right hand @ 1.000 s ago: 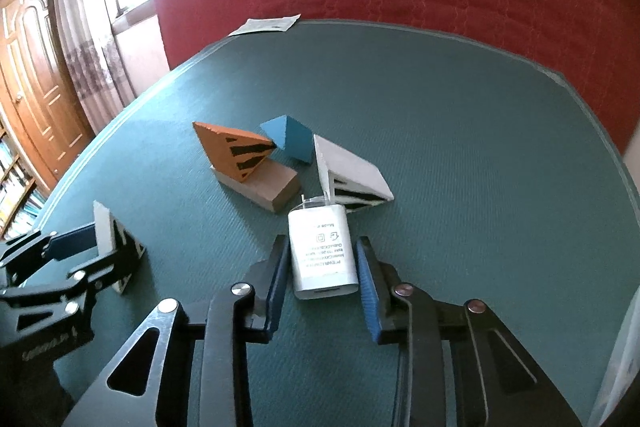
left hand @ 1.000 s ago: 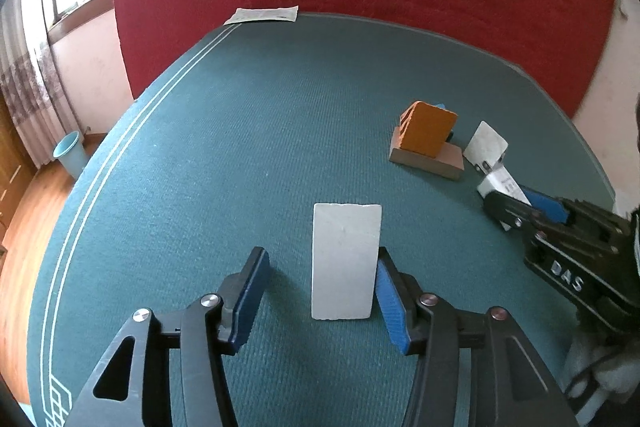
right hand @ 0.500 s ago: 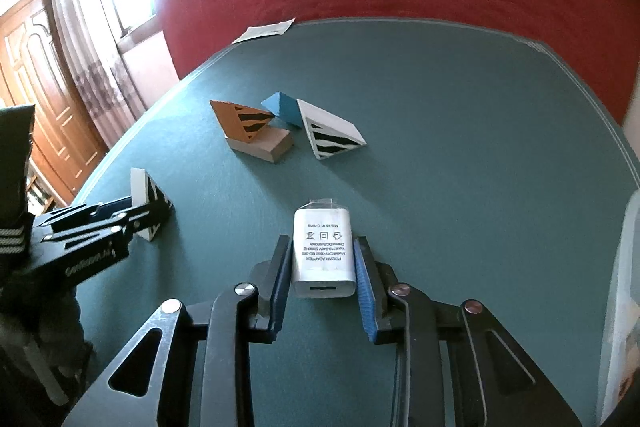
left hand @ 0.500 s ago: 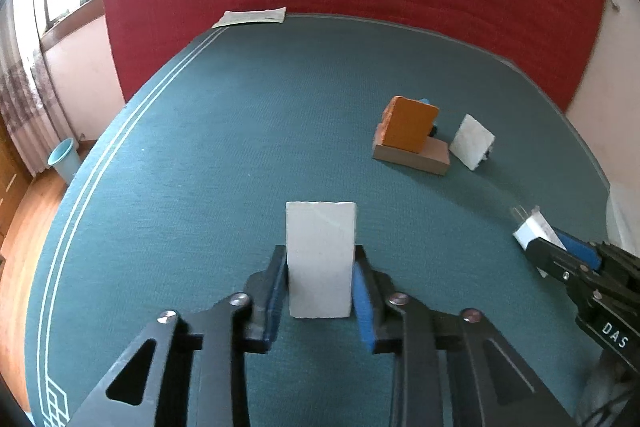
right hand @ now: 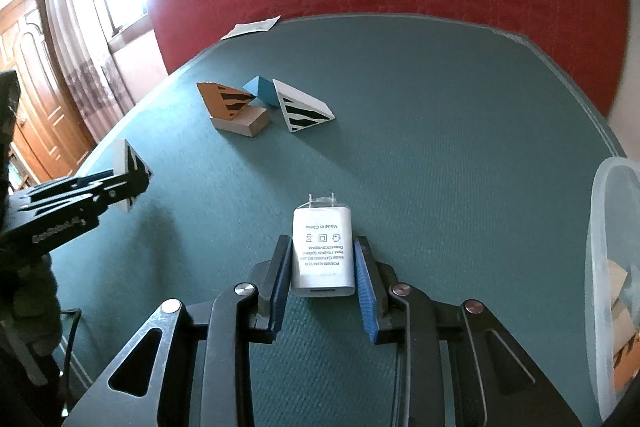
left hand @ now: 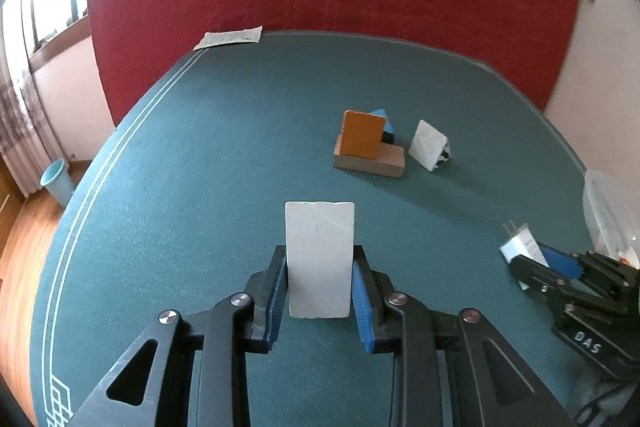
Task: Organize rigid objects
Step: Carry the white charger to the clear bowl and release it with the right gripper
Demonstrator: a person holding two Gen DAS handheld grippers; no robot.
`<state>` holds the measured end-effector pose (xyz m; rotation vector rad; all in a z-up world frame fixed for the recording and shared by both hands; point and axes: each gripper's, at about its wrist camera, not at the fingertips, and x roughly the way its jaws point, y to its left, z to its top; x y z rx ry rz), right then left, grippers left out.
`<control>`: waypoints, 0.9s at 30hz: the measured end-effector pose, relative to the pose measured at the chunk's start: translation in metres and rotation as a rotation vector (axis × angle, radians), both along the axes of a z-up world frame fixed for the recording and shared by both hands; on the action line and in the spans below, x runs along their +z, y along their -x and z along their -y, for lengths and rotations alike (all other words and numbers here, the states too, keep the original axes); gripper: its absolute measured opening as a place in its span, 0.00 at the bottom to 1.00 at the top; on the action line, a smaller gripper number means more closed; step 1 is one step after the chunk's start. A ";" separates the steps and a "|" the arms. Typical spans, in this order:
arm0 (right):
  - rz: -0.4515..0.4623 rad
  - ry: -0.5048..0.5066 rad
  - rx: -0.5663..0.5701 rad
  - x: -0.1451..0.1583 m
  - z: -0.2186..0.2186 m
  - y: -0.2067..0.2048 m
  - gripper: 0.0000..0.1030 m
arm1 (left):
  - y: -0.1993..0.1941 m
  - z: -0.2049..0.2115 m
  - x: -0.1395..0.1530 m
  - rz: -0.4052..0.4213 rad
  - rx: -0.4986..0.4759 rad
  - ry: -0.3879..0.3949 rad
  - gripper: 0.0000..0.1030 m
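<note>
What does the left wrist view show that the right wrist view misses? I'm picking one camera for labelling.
Only the left wrist view shows the light blue bin on the wooden floor and the plain white face of the wedge in the left tool.

Only the right wrist view shows the printed label of the power adapter in the right tool, the wooden door, and blocks inside the clear container.

Both show the green table, orange wedge, wooden block, blue wedge, white striped wedge and paper.
</note>
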<state>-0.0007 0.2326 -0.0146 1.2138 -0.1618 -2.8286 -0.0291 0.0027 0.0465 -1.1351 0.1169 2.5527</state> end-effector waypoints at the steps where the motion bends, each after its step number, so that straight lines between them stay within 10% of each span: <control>1: 0.002 -0.013 0.001 -0.001 0.002 0.000 0.31 | -0.001 -0.001 0.000 0.000 -0.001 -0.001 0.30; 9: 0.008 -0.108 0.014 -0.003 0.016 0.002 0.30 | -0.004 -0.003 0.002 -0.003 -0.004 -0.002 0.30; 27: -0.096 0.040 -0.136 0.037 -0.064 -0.055 0.30 | -0.007 -0.030 0.009 -0.019 -0.053 0.003 0.30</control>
